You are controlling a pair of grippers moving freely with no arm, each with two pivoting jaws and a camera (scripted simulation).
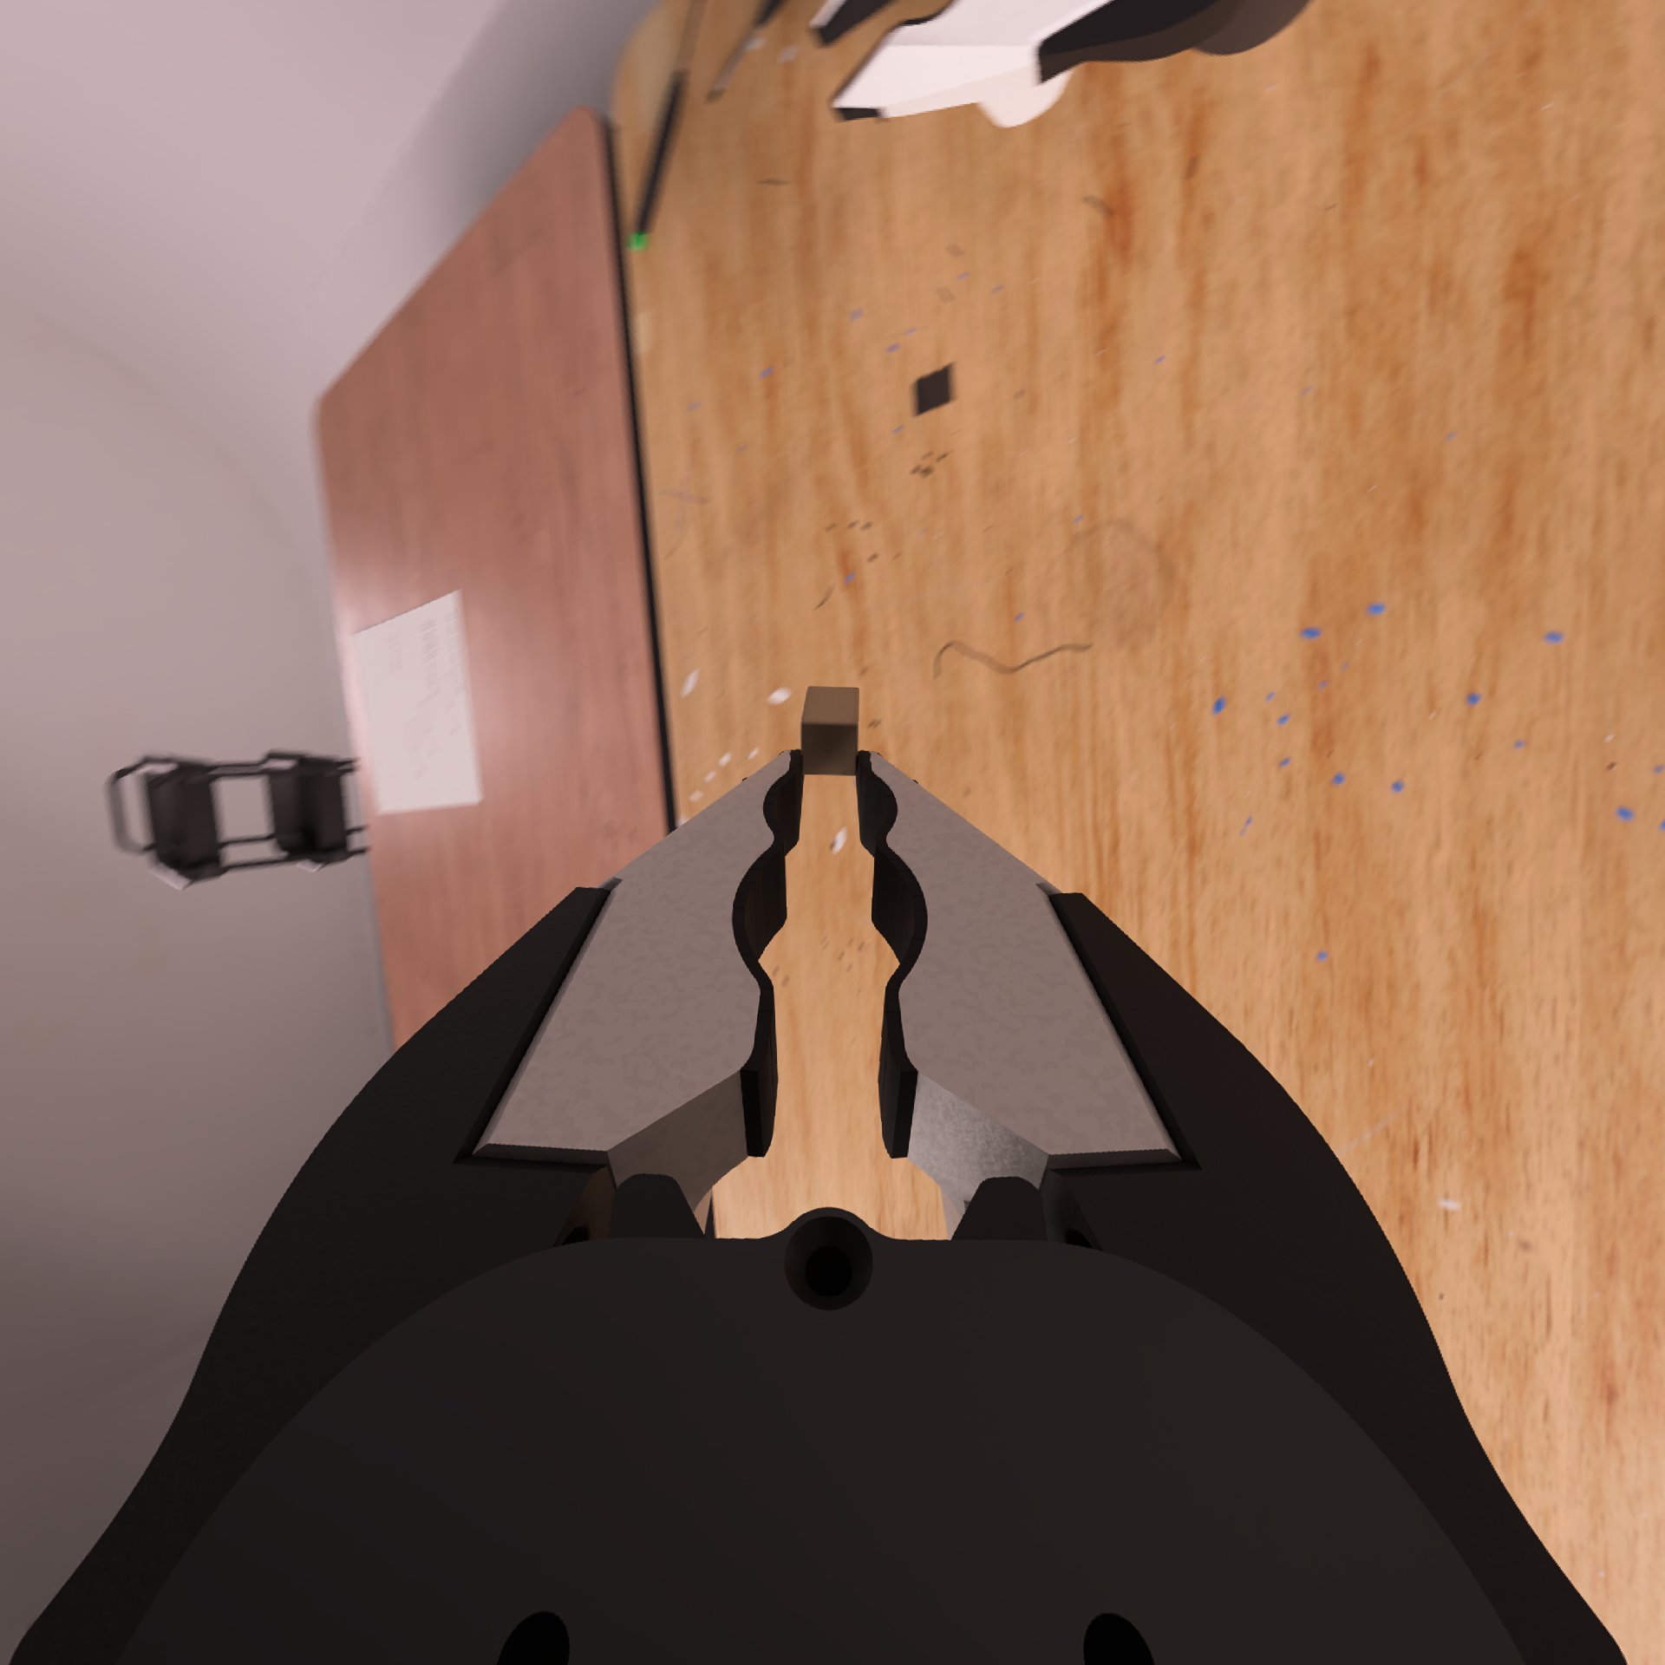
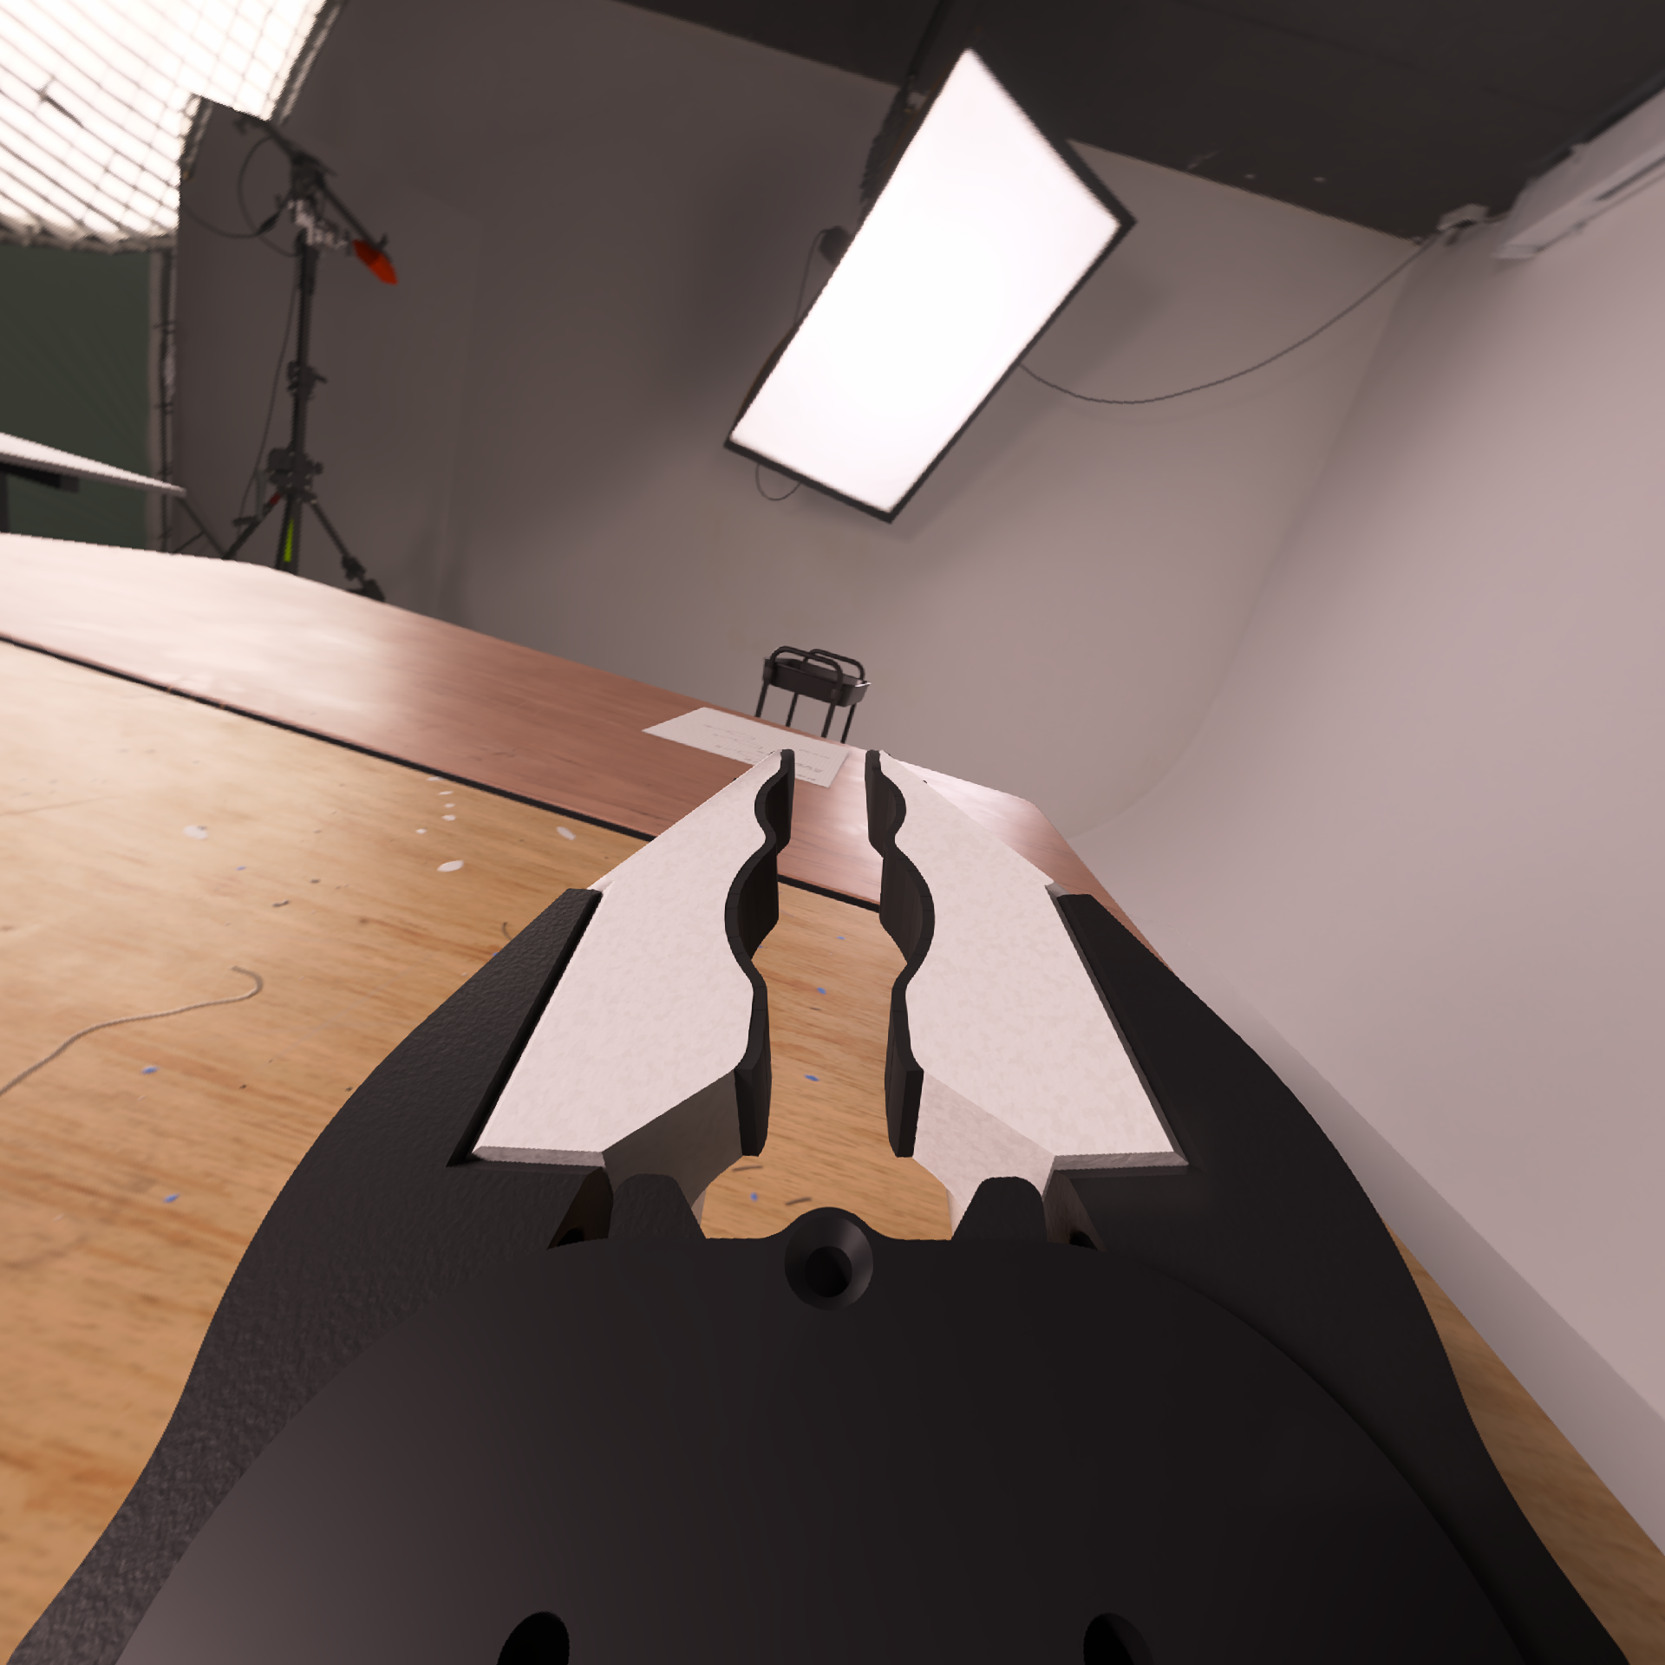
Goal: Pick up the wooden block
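The wooden block (image 1: pixel 829 732) is a small tan cube. It sits between the tips of my left gripper (image 1: pixel 829 766) and sticks out past them, over the light plywood tabletop (image 1: pixel 1171 811). The left jaws are closed onto its two sides. My right gripper (image 2: pixel 829 761) points low across the same tabletop (image 2: pixel 270 991) towards the wall, with its jaws apart and nothing between them. The block does not show in the right wrist view. The other gripper (image 1: pixel 973 63) shows partly at the top edge of the left wrist view.
A reddish-brown table (image 1: pixel 486 541) joins the plywood and bears a white sheet of paper (image 1: pixel 419 703), which also shows in the right wrist view (image 2: pixel 721 730). A black wire rack (image 2: pixel 815 680) stands beyond it. A light panel (image 2: pixel 928 288) and a tripod stand (image 2: pixel 302 405) are by the wall.
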